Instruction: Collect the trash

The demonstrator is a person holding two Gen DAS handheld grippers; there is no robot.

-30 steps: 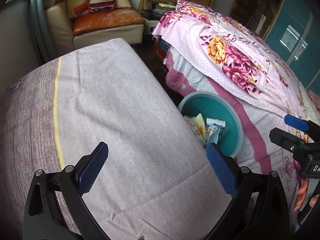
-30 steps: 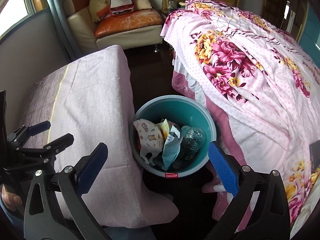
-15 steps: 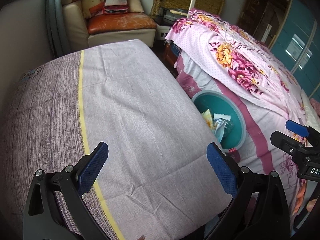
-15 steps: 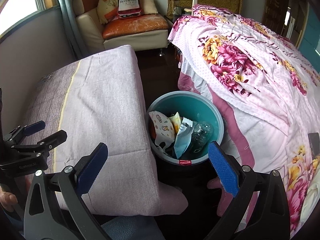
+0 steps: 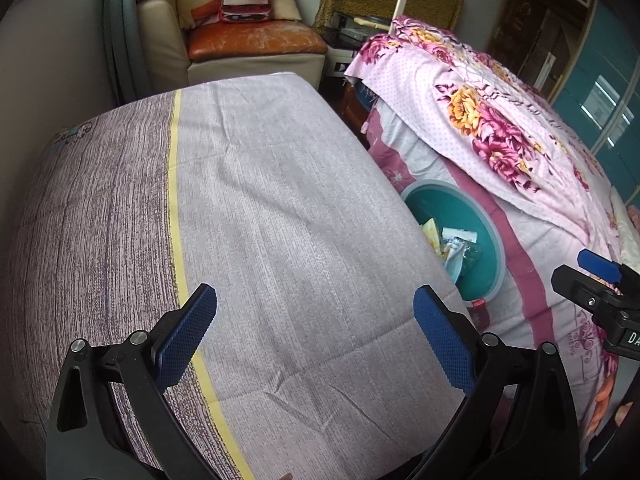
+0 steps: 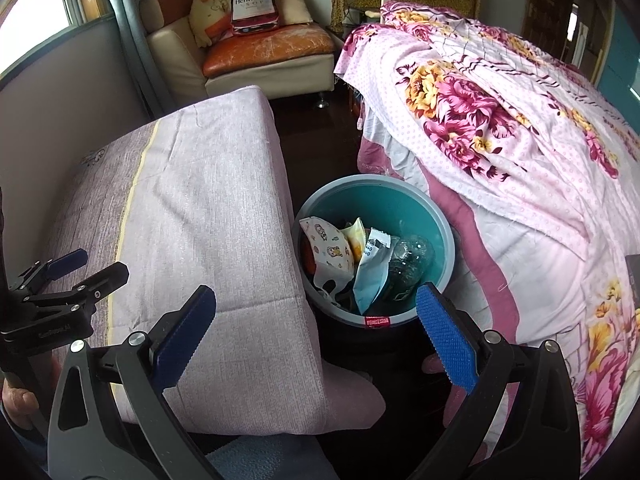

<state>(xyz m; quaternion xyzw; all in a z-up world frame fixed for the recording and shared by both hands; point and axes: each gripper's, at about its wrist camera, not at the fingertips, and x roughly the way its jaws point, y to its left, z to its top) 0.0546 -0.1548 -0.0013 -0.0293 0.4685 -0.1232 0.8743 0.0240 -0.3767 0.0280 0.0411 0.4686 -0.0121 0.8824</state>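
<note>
A teal bin (image 6: 404,200) stands on the dark floor between a cloth-covered table (image 6: 208,200) and a flowered bed (image 6: 520,128). Inside it lie a printed white wrapper (image 6: 326,246), a pale blue pouch (image 6: 370,276), a yellow packet (image 6: 356,236) and a clear plastic bottle (image 6: 412,258). My right gripper (image 6: 316,328) hangs open above the bin's near rim, holding nothing. My left gripper (image 5: 316,330) stands open over the bare tablecloth (image 5: 260,200), empty too. The bin (image 5: 480,256) shows at the table's right edge in the left wrist view.
A cream sofa (image 6: 256,52) with an orange cushion and a red printed bag (image 6: 252,4) stands at the back. The bed's quilt hangs close to the bin's right side. Dark floor (image 6: 316,140) runs between table and bed. A hand (image 6: 20,404) holds the left gripper's handle.
Both grippers have pulled back and risen a little, so the bin looks smaller and farther. The left view has swung left over the tablecloth. Both stay open and empty.
</note>
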